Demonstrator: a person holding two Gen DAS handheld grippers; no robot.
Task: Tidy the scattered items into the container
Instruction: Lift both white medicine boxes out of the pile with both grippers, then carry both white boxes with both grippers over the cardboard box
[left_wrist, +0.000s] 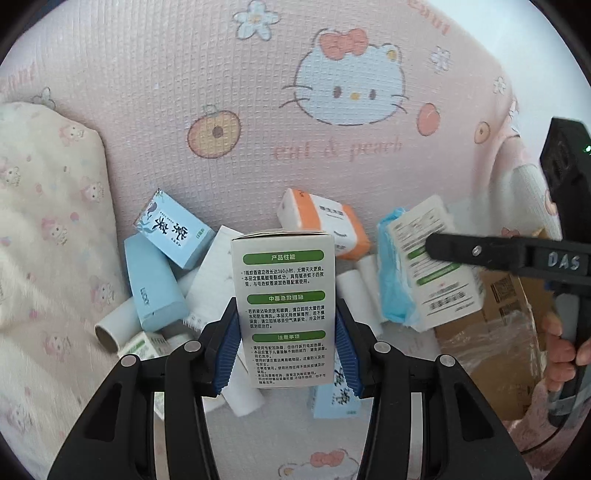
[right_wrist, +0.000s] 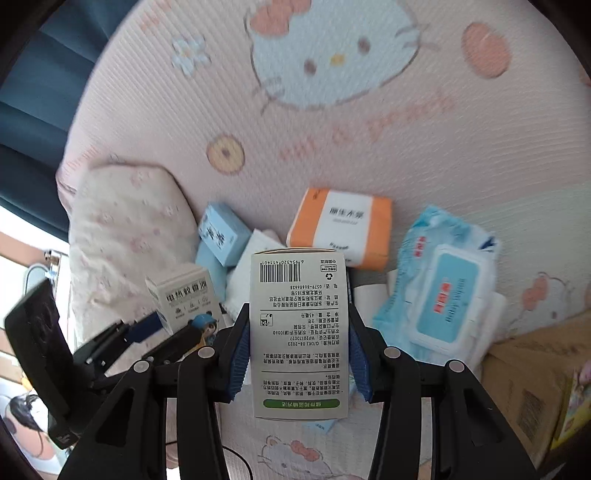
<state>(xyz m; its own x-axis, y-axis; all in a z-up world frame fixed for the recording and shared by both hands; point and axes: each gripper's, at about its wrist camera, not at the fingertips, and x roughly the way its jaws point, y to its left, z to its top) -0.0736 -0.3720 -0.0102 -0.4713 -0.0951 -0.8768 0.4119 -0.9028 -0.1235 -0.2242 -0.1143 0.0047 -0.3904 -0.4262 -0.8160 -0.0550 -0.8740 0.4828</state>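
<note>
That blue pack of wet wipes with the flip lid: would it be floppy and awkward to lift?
Probably floppy: the wet wipes pack has a soft, crinkled wrapper that sags at its edges. Its glossy film may be slippery between the fingers. The rigid flip lid looks like the firmest place to pinch. Lying flat on the pink sheet, it should not roll.

Both grippers (left_wrist: 286, 332) (right_wrist: 297, 354) apparently clamped, tilted downward.

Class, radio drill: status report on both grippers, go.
Left gripper shut on white box. Right gripper shut on barcode box. Cardboard box at right; wipes pack beside it.
</note>
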